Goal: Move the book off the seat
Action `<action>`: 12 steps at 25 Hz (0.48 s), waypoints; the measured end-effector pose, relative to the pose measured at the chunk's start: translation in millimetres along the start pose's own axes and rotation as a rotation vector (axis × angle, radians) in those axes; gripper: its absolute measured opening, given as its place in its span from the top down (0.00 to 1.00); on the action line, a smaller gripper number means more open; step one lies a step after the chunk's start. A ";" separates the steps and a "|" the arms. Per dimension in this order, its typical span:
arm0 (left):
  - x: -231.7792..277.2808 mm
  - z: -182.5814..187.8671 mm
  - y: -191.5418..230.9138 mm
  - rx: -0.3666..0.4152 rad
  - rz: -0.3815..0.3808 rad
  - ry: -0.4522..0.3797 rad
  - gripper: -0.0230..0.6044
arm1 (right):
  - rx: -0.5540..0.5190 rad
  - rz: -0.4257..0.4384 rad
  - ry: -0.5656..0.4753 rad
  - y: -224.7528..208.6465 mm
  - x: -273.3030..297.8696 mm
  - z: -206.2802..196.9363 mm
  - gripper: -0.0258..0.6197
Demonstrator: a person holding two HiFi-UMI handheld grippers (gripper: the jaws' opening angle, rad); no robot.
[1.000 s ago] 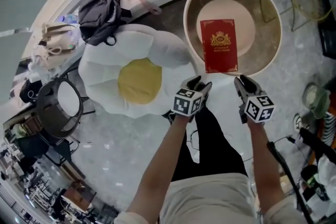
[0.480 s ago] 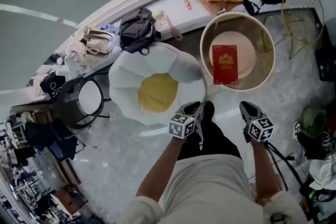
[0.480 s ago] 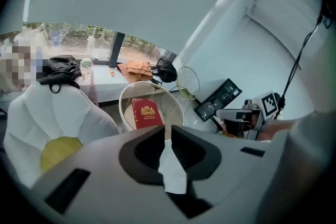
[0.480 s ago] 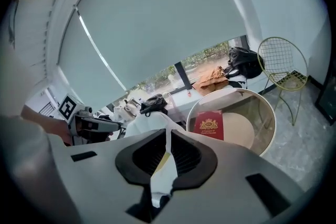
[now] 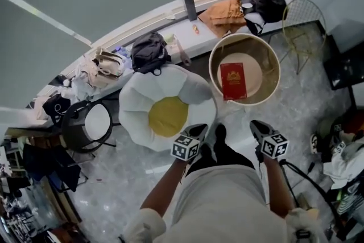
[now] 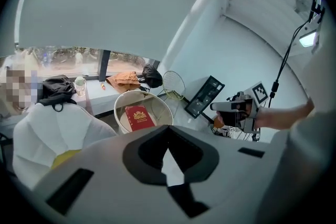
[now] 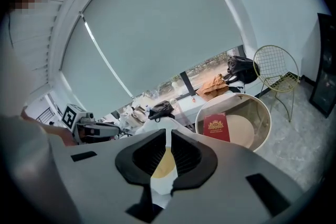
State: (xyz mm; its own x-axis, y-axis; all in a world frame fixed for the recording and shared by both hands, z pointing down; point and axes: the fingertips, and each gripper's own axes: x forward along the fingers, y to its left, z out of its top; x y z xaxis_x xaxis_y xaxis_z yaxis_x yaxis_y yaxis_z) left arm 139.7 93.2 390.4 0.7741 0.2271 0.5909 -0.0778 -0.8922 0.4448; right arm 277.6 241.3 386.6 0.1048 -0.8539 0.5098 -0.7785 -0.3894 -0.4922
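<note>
Beige tub chair [image 5: 272,74] with the red book [image 5: 233,81] flat on its seat: lower left tool [image 5: 200,130] and right tool [image 5: 257,127] (jaws together on nothing, the left's just closed), reopen, pinch opposite cover edges, lift clear.

Marble floor [image 5: 114,188] w/ egg cushion [image 5: 168,114] just beside round tub seat [image 5: 272,85]; red book [image 5: 233,81] flat on seat pad.

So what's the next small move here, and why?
Probably open the right gripper and lower it toward the red book. The book lies flat on the seat of the tub chair, untouched; this gripper and the left gripper have jaws just shut on nothing, short of the chair.
</note>
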 end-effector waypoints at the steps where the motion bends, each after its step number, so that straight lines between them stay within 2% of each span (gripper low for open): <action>1: -2.4 -3.1 -5.8 0.007 0.007 0.002 0.96 | 0.009 0.011 -0.003 -0.8 -7.4 -3.3 0.87; 6: -41.5 -20.9 -27.5 0.030 0.000 -0.034 0.96 | 0.045 0.001 -0.057 19.7 -45.6 -19.9 0.87; 12: -73.1 -37.8 -40.6 0.024 -0.034 -0.082 0.96 | 0.013 -0.024 -0.107 54.2 -86.4 -35.3 0.87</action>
State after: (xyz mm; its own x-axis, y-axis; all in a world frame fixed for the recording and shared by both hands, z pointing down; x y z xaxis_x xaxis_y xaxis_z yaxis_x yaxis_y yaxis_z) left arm 62.5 127.6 354.6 0.8248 0.2253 0.5186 -0.0364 -0.8941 0.4463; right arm 204.5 306.1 340.9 0.1897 -0.8760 0.4435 -0.7670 -0.4142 -0.4900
